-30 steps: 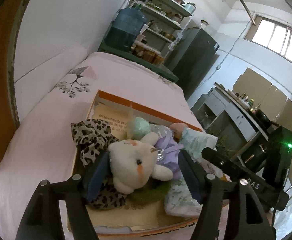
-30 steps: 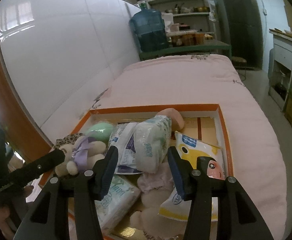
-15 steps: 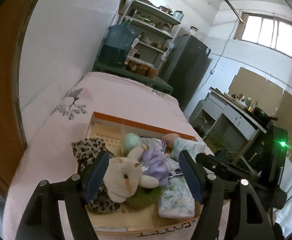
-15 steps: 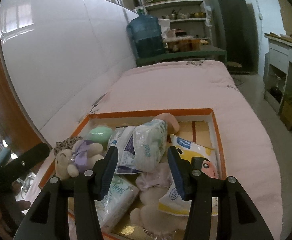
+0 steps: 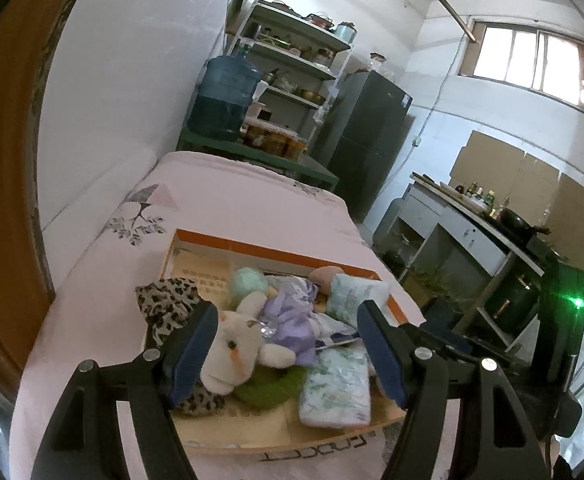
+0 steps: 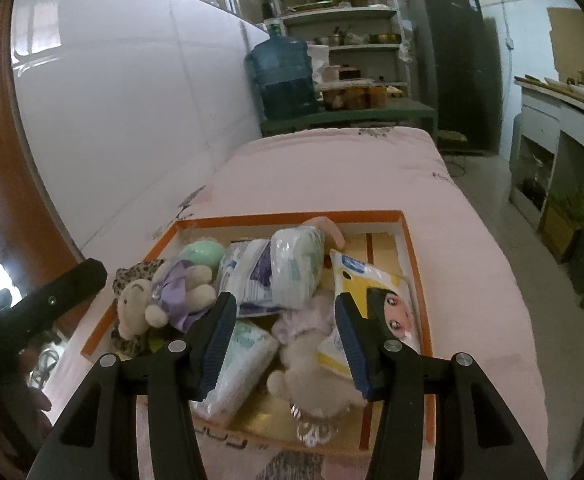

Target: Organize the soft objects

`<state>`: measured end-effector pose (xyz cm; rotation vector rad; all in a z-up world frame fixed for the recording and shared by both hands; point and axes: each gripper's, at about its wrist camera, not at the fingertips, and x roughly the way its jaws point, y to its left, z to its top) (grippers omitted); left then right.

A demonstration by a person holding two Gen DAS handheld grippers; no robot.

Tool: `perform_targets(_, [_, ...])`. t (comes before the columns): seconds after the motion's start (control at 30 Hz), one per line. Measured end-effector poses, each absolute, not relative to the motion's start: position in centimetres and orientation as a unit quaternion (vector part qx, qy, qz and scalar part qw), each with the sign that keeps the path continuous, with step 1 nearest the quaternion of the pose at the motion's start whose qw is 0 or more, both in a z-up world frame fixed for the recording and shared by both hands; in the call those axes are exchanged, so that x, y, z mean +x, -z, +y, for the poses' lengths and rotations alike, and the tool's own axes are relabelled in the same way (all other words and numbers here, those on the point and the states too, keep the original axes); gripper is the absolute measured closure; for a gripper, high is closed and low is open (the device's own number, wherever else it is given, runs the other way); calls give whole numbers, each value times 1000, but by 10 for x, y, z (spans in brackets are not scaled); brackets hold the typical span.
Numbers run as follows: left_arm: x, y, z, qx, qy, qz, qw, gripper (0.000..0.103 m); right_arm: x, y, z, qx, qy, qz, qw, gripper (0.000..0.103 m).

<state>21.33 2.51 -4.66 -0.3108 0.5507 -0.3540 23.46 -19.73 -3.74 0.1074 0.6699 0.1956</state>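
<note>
An orange-rimmed shallow box (image 5: 276,254) (image 6: 292,216) lies on the pink bed. In it are a white plush bunny in a purple dress (image 5: 236,350) (image 6: 140,304), a leopard-print cloth (image 5: 168,304), a mint ball (image 6: 202,252), tissue packs (image 5: 337,384) (image 6: 288,268), a yellow wipes pack with a cartoon face (image 6: 383,300) and a pale fluffy toy (image 6: 315,364). My left gripper (image 5: 286,316) is open and empty above the bunny. My right gripper (image 6: 286,312) is open and empty above the fluffy toy.
The pink bed (image 5: 228,196) runs along a white wall on the left. A blue water jug (image 5: 224,96), shelves (image 5: 292,64) and a dark fridge (image 5: 367,140) stand beyond the bed. A counter (image 5: 471,228) lines the right side.
Both grippers have pulled back and risen away from the box, so its contents look smaller. Both stay open and empty. The objects in the box have not moved.
</note>
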Motion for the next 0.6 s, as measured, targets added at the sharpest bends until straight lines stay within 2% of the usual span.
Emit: perform_targets(0.6, [141,16,4,-94,153,250,951,31,162,11,-212,80,-66,314,944,50])
